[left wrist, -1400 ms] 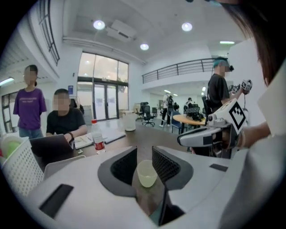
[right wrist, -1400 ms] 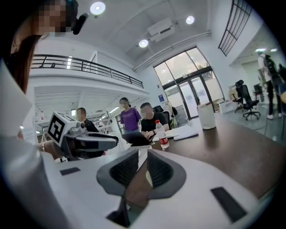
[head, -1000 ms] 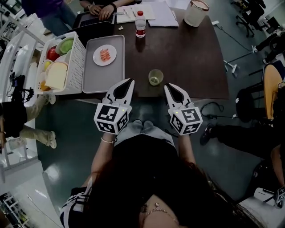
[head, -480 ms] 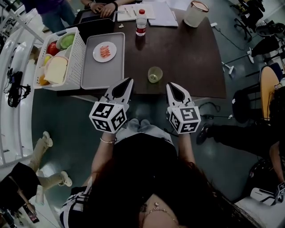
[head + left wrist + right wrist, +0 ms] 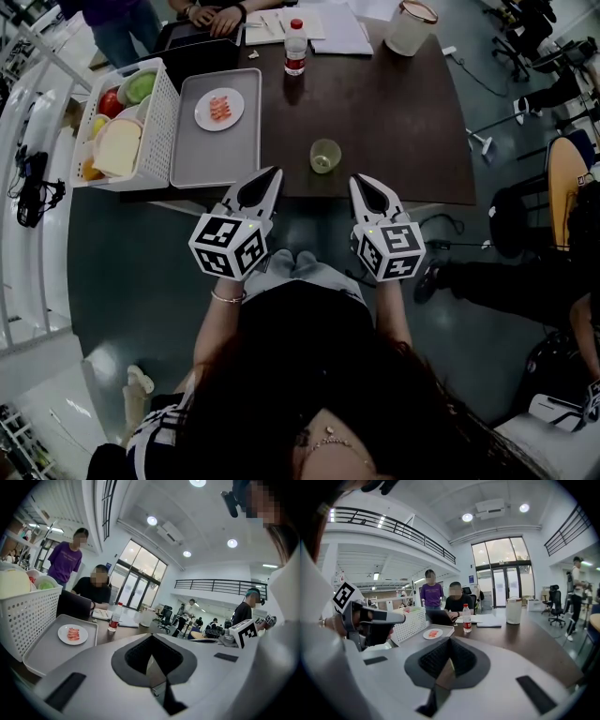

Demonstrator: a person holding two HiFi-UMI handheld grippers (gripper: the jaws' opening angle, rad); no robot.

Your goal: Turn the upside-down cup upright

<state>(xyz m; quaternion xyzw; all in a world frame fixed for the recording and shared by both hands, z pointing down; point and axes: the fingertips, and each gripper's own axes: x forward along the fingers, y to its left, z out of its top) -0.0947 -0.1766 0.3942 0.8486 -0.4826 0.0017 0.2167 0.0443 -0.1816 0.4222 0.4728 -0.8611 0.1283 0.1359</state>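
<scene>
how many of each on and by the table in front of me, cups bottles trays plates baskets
cup: 1
bottle: 1
tray: 1
plate: 1
basket: 1
total: 5
</scene>
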